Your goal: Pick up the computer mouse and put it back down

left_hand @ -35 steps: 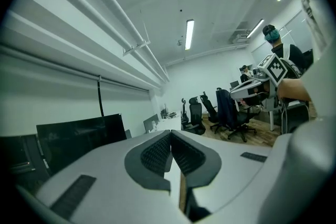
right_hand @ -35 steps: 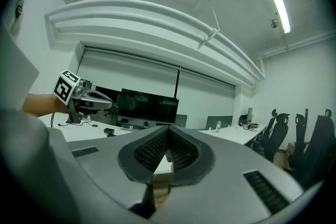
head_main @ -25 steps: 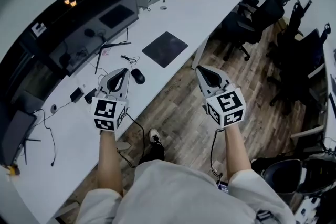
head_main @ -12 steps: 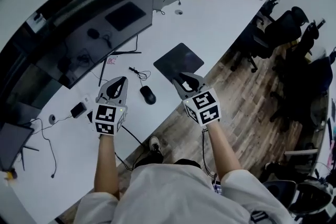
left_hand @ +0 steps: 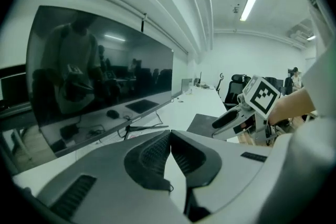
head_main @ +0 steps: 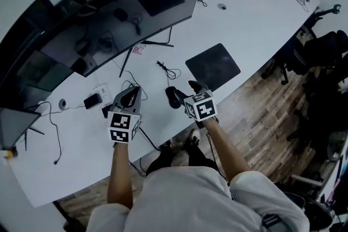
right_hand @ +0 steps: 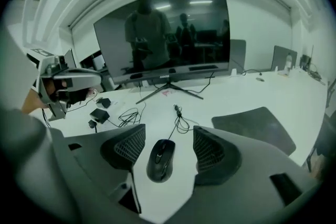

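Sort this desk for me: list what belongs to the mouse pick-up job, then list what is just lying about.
In the job:
- black corded computer mouse
- right gripper, jaws opening astride the mouse, pads not touching it

Lying about:
- dark square mouse pad
- wide curved black monitor
- small black adapter
- left gripper, shut on nothing

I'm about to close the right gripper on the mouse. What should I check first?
1. The mouse lies between the right gripper fingers: ok.
2. Fingers opening, wider than the mouse, not touching it: ok.
3. Fingers low enough to grip its sides: cannot tell.
4. Its cable slack, clear of the fingers: ok.
5. The left gripper shut, empty, away from the mouse: ok.
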The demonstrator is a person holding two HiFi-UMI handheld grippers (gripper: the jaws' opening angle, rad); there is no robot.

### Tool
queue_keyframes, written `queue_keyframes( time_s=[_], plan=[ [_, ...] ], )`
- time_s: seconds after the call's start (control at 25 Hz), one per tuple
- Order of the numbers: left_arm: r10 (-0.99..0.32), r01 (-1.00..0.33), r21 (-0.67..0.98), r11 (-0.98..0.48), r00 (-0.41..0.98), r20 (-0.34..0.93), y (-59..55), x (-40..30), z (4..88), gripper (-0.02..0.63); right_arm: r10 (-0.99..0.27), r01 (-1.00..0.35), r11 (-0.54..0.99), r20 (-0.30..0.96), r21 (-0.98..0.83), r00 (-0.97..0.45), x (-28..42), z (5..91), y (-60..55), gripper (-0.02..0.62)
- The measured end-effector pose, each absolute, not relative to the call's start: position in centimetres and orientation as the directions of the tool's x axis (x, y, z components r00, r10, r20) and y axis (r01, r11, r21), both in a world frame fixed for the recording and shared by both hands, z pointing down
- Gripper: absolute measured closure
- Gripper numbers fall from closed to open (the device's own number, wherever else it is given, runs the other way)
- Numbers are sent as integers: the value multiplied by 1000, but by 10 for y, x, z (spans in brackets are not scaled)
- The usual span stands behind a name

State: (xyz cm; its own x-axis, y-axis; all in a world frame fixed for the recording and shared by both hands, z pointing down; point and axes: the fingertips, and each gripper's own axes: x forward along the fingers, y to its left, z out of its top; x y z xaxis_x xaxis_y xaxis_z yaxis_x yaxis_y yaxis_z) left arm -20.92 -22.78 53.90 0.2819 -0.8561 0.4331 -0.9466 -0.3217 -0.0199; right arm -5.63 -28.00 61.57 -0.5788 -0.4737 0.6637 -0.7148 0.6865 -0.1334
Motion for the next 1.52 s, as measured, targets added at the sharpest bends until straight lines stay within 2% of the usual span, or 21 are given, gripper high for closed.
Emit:
queue_keyframes(
  time_s=[0.24,0.44,0.52,0.6,0.64,0.96,1.52],
  plan=[
    [-855,-977,1,-213,187,484,-220,-227,564,589,-331,-687,708,784,-161,-525,-83,698,-273,201],
    [-840,-981,7,-195,170,515,-215,-226,580,589,-278,-678,725,851,-120,-447,-92,744,-263,183],
    [-836,-980,2,-199,171,522,-215,-224,584,589,-315,-693,717,849,-80,-425,-91,748,-268,207],
    [-835,-979,0,-204,175,522,-216,-222,584,589,-360,-709,703,828,-61,-429,-89,746,-276,277],
    [-834,-978,1,-209,179,522,-217,-221,583,589,-365,-713,699,826,-62,-430,-88,745,-277,288],
    [-834,-963,-14,-270,227,502,-230,-213,574,589,-363,-728,683,836,-61,-411,-74,732,-290,301],
    [-827,-888,-46,-458,407,388,-281,-170,518,588,-547,-740,672,687,20,-478,-26,604,-351,305]
  ],
)
